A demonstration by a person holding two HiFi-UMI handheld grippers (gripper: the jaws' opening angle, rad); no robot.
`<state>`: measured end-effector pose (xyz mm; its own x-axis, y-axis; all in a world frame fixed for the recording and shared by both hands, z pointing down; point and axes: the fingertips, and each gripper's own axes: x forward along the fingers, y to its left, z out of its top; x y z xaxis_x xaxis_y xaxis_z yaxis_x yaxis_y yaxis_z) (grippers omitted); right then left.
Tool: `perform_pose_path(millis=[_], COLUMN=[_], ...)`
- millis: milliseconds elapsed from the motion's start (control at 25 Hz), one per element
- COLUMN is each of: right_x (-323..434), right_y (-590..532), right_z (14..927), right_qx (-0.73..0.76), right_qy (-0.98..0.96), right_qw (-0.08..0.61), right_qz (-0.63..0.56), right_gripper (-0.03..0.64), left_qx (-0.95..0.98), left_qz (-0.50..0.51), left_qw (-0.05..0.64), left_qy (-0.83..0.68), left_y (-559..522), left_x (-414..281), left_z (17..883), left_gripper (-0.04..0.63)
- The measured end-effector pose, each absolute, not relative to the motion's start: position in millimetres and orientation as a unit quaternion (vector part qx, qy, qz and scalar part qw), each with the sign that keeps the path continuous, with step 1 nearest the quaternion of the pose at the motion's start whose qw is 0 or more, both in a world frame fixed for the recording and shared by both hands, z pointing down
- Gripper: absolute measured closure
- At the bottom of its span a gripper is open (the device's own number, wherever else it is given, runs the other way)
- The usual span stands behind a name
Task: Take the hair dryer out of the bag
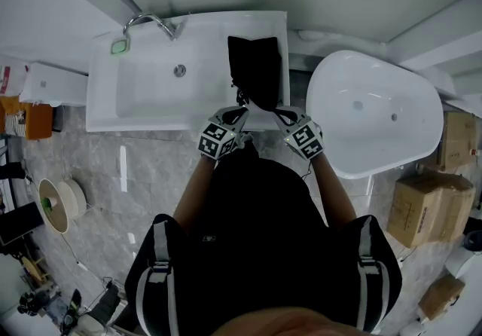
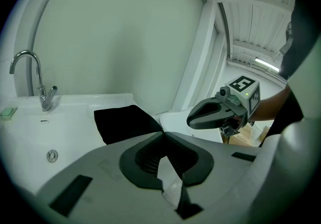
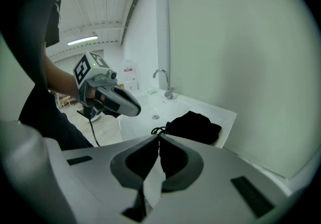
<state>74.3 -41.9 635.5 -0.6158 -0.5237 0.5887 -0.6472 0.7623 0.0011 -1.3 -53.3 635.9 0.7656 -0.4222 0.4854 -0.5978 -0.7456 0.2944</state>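
Observation:
A black cloth bag (image 1: 254, 67) lies on the right end of the white sink counter (image 1: 280, 29), with its drawstring (image 1: 242, 93) trailing toward me. No hair dryer shows; the bag's inside is hidden. My left gripper (image 1: 238, 111) and right gripper (image 1: 280, 111) hover side by side just short of the bag's near edge, both shut and empty. In the left gripper view the shut jaws (image 2: 163, 133) point at the bag (image 2: 125, 122), with the right gripper (image 2: 200, 115) to their right. In the right gripper view the shut jaws (image 3: 159, 136) face the bag (image 3: 196, 126), and the left gripper (image 3: 128, 105) hangs at the left.
A chrome faucet (image 1: 151, 22) and a basin with a drain (image 1: 179, 70) lie left of the bag. A white bathtub (image 1: 376, 112) stands right of the sink. Cardboard boxes (image 1: 425, 206) are stacked on the floor at the right.

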Motion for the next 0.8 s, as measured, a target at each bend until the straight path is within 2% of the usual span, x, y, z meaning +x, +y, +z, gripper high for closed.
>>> perform_pose_path(millis=[800], right_x=[34], right_y=[-110], right_z=[676], right_qx=[0.317], right_qy=[-0.882], right_qw=[0.313], right_qz=[0.154], right_gripper=[0.551], left_qx=[0.914], left_qz=[0.2], left_qw=[0.231], left_qy=[-0.267], left_y=[-129], left_x=[-43], left_z=[659], left_gripper=[0.574])
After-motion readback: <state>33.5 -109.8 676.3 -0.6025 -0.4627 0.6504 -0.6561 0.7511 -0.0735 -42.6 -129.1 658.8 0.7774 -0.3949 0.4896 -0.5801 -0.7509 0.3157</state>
